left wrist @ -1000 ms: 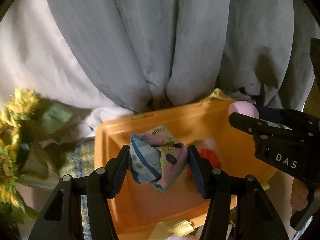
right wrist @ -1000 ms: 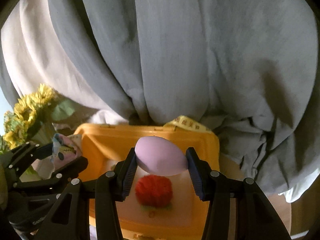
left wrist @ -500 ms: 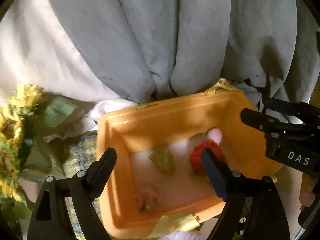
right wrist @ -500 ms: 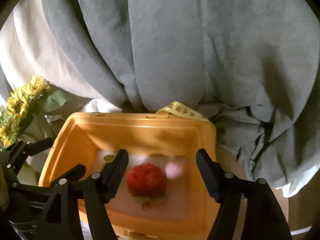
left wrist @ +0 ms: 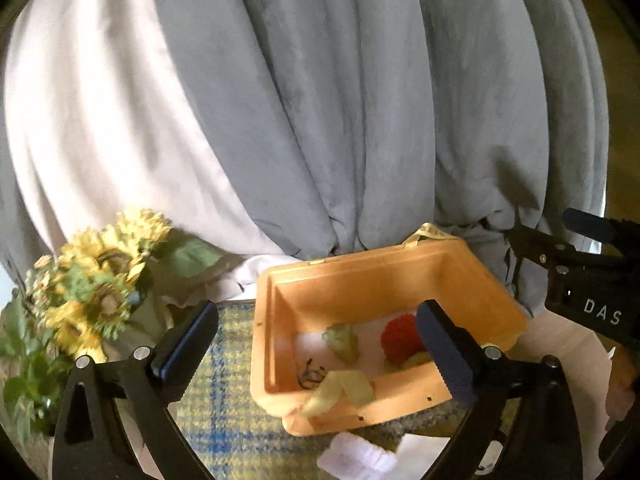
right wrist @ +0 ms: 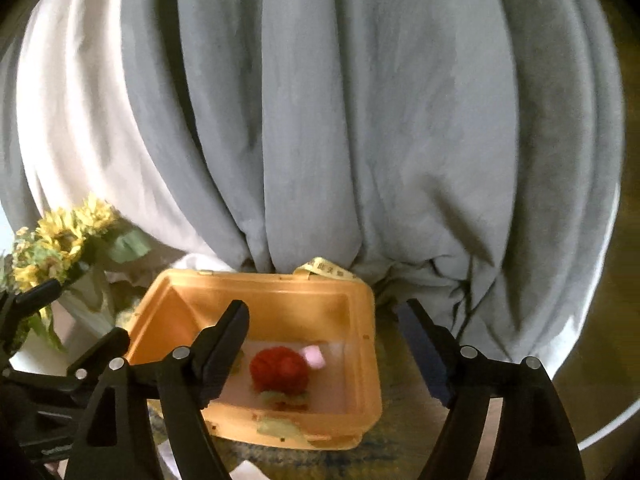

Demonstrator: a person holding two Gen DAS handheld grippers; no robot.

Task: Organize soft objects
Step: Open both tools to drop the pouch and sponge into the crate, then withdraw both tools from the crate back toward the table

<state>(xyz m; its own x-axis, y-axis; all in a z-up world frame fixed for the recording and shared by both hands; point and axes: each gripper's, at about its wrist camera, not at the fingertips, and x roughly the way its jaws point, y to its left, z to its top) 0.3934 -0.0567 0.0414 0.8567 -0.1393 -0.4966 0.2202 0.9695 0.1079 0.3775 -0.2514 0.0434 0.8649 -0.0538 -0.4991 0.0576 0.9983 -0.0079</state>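
Note:
An orange plastic box (left wrist: 360,292) (right wrist: 280,304) stands on a plaid cloth below both grippers. In it lie a red knitted ball (left wrist: 400,338) (right wrist: 280,368), a pale pink soft egg (right wrist: 314,356), a green soft piece (left wrist: 342,340) and a blurred patterned lump (left wrist: 312,374) near the front wall. My left gripper (left wrist: 316,344) hangs above the box's left half, jaws opening wide, nothing between them. My right gripper (right wrist: 324,320) is over the box's right half, jaws also opening and empty. Each gripper shows at the edge of the other's view: right gripper (left wrist: 544,226), left gripper (right wrist: 86,312).
Grey and white curtains (left wrist: 320,120) hang right behind the box. Artificial sunflowers (left wrist: 96,284) (right wrist: 56,236) stand to the left. A yellow-green ribbon (left wrist: 344,392) drapes over the box's front rim. White tissue (left wrist: 356,456) lies on the plaid cloth (left wrist: 224,400) in front.
Both grippers opened and let go: the patterned packet and the pink egg dropped into the box. Both grippers then drew back and up, so the box sits lower and smaller.

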